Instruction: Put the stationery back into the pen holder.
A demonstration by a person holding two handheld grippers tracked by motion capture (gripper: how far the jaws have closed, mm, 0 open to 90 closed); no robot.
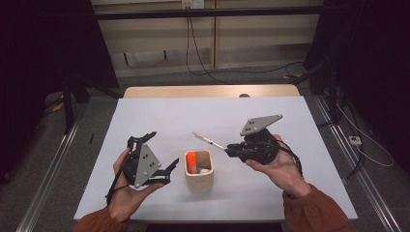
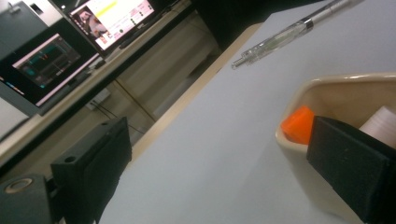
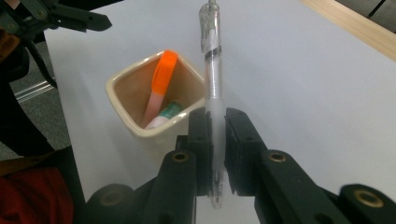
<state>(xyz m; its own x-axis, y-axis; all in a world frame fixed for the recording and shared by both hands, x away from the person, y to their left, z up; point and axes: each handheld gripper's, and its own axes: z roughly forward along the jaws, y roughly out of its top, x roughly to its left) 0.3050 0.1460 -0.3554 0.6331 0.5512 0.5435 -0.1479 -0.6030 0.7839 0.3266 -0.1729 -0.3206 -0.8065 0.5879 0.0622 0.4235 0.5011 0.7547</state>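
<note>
My right gripper (image 3: pixel 215 122) squeezes a clear pen (image 3: pixel 211 60).
No words I can read. It points away past the cup (image 1: pixel 198 169); my left gripper (image 1: pixel 159 152) is wide apart.

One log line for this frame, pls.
right tool: shut on clear pen, held beside cup | left tool: open, holding nothing, next to cup | cup: upright, holds orange-capped marker
</note>
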